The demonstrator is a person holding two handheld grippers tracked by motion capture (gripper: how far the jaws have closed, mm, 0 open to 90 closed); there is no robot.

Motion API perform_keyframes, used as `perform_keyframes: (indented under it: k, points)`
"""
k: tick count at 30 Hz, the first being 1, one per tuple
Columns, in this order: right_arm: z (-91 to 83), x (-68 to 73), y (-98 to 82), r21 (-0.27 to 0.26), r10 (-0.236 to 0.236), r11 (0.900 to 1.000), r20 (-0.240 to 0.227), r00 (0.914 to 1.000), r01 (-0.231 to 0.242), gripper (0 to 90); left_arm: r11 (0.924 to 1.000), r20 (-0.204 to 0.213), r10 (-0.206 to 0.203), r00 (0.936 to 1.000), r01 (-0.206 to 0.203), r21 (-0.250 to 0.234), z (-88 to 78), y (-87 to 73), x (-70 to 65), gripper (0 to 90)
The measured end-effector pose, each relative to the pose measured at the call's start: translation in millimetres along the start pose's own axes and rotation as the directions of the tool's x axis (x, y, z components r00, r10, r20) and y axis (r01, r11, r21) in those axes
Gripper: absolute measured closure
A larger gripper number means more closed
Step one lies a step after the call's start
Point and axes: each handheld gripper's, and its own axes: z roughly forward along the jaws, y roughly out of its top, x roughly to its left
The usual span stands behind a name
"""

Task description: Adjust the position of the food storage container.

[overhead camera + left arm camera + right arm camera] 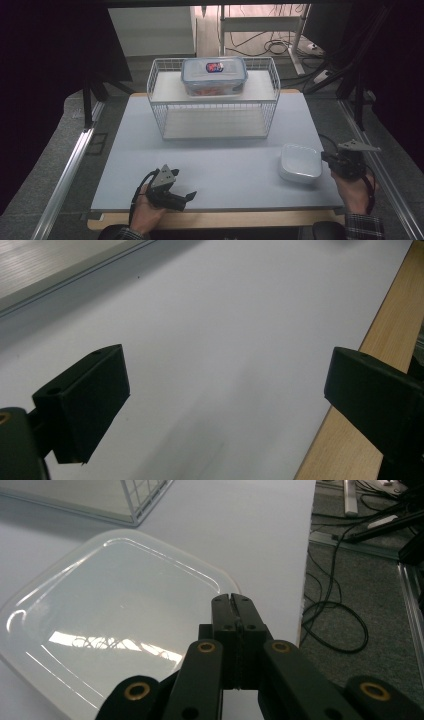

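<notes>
A shallow white square container [300, 162] with rounded corners lies on the pale table top [220, 165] at the front right. My right gripper [325, 158] sits just beyond its right side and points left at it. In the right gripper view the container [115, 615] is wide and glossy, and the right gripper [233, 599] has both jaws pressed together over the container's right rim, with nothing visible between them. My left gripper [189, 199] rests near the table's front edge, left of centre. The left gripper [225, 390] stands open over bare table.
A white wire rack [215, 97] with two shelves stands at the back centre. On its top shelf sits a clear box with a blue-rimmed lid [214, 75]. A wooden strip [350, 440] borders the table front. Cables [335, 625] lie on the floor to the right.
</notes>
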Motion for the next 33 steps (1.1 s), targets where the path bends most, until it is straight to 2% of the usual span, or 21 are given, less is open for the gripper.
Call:
perform_keyframes:
  k: [4,9,17,19,28,33]
  points:
    - [3.5,-0.9,-3.0,0.028,-0.001,1.000,0.004,1.0000,0.001,89.7,1.0000,0.000,0.000,1.0000,0.000,-0.001,-0.3,0.0,0.0,4.2]
    - [4.3,1.0,-3.3,0.031,0.003,1.000,0.009,1.0000,-0.003,89.8,1.0000,0.002,0.000,1.0000,0.000,0.000,0.2,0.0,0.0,4.3]
    - [9.2,12.5,-1.3,0.033,-0.003,0.999,-0.057,0.9984,0.005,89.8,0.9999,0.001,0.003,1.0000,-0.003,0.010,1.5,-0.1,-0.8,4.6]
    - [11.2,17.0,-0.1,0.031,-0.004,0.999,-0.085,0.9964,0.007,89.8,0.9999,0.000,0.006,1.0000,-0.006,0.010,1.9,-0.2,-1.1,4.7]
    - [19.9,34.9,6.8,0.032,-0.030,0.999,-0.141,0.9896,0.035,89.7,0.9998,0.003,0.010,0.9999,-0.010,0.018,3.3,0.1,-1.9,5.0]
    - [26.8,46.1,12.1,0.031,-0.039,0.999,-0.179,0.9831,0.045,89.8,0.9997,0.005,0.013,0.9999,-0.013,0.021,4.1,0.4,-2.5,5.1]
